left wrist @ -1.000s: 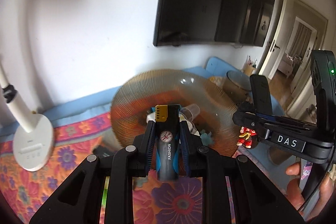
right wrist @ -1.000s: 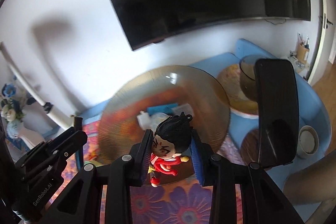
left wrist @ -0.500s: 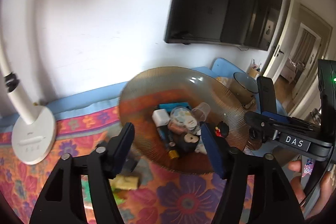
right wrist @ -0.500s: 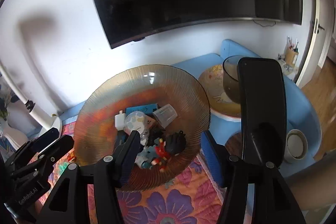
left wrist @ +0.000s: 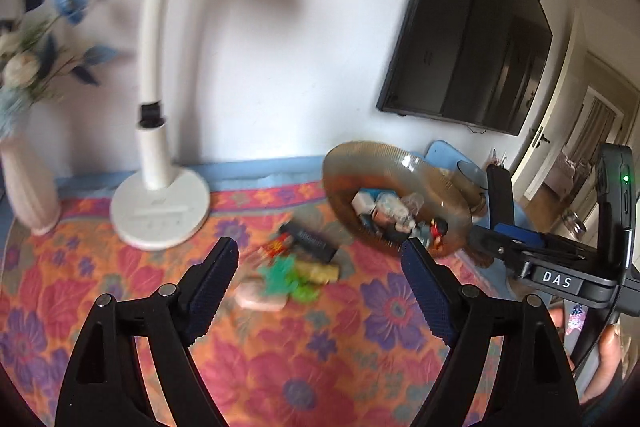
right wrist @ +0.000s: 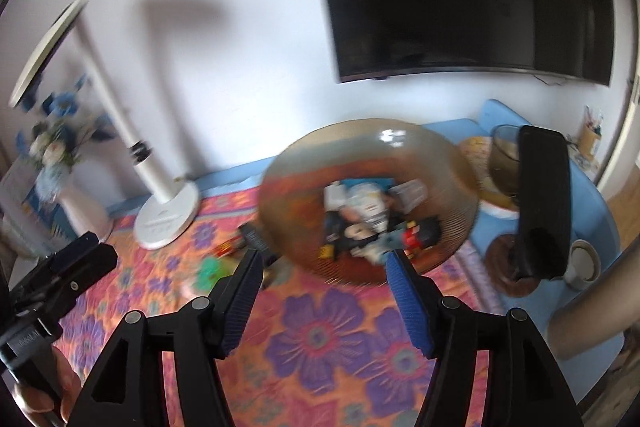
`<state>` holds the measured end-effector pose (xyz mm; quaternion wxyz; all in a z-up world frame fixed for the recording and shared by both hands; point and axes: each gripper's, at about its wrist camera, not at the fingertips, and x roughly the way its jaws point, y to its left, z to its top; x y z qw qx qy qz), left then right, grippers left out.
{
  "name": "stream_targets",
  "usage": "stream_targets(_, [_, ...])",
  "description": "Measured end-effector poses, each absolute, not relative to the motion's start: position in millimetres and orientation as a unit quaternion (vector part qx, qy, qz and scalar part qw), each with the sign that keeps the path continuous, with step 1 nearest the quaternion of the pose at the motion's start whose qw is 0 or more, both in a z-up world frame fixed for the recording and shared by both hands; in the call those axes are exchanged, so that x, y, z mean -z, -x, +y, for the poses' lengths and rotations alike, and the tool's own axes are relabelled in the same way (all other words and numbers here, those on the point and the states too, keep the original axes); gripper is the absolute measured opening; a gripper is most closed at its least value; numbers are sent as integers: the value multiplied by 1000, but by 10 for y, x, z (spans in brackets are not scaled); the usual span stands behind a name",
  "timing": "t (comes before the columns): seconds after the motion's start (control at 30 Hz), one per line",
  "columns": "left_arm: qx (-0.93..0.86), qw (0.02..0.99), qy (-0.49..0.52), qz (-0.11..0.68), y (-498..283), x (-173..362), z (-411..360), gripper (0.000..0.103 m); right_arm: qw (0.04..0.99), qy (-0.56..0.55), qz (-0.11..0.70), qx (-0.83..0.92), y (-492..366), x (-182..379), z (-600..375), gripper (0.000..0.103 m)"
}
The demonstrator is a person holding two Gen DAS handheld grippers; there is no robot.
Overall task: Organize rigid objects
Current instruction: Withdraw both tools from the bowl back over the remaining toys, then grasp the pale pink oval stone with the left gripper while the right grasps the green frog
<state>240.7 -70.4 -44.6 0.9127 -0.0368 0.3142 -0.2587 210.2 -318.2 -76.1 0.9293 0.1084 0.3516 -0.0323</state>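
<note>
So both grippers are empty, jaws opening, nothing between the pads. Scene is blurred, details soft.

Left wrist view, left to right: vase [left wrist: 28,195] at 9 o'clock, lamp base [left wrist: 160,211] just beside it toward the centre. Left gripper [left wrist: 320,281] has its fingers spread wide, and the loose pile shows through the gap. The pile lies on the flowered cloth [left wrist: 304,379]: a pink block [left wrist: 260,299], a green toy [left wrist: 286,277] touching it, a tan piece [left wrist: 320,271], a red item [left wrist: 276,247] and a dark bar [left wrist: 312,241] nearest the bowl [left wrist: 360,163]. The bowl sits at 2 o'clock from the pile, already carrying a heap of small things, the red figure [left wrist: 438,229] at its near edge.

Right wrist view: right gripper [right wrist: 322,291] has its fingers apart, with the bowl's near rim right above the tips. The pile is at 9 to 10 o'clock of those tips.

Step in hand, my read: go for the next loose pieces and carry them to the bowl.
- Left gripper is better placed for the pile, almost lined up.
- Take an outer piece first; the green toy and pink block touch, so a wide pinch may drag both.
- The dark bar lies close under the bowl rim, so approach it from the open side.
- Pinch across the narrow side and centre the pads before closing.
- Release low over the bowl's middle; the heap is crowded.
</note>
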Motion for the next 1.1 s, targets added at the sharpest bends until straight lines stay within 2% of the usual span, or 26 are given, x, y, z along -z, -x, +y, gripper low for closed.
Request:
stream_targets(0.17, [213, 918, 42, 332, -2204, 813, -355, 82, 926, -92, 366, 1, -2012, 1001, -2748, 63])
stream_targets(0.37, [183, 905, 19, 384, -2147, 1458, -217, 82, 923, -25, 383, 4, -2076, 1657, -2378, 62])
stream_targets(0.5, [172, 889, 21, 425, -2140, 1789, -153, 82, 914, -40, 403, -8, -2083, 2019, -2399, 63])
stream_targets(0.63, [190, 887, 12, 421, -2101, 1776, -202, 83, 902, -52, 428, -20, -2180, 2164, -2449, 65])
stream_targets(0.77, [196, 885, -3, 422, -2066, 1776, -268, 83, 899, -31, 436, -21, -2195, 2197, -2364, 80])
stream_targets(0.9, [196, 884, -2, 425, -2084, 1795, -269, 88, 899, -5, 438, -13, -2193, 2198, -2270, 81])
stream_targets(1.1, [202, 874, -4, 442, -2131, 1824, -275, 89, 897, -36, 440, -23, -2185, 2192, -2376, 82])
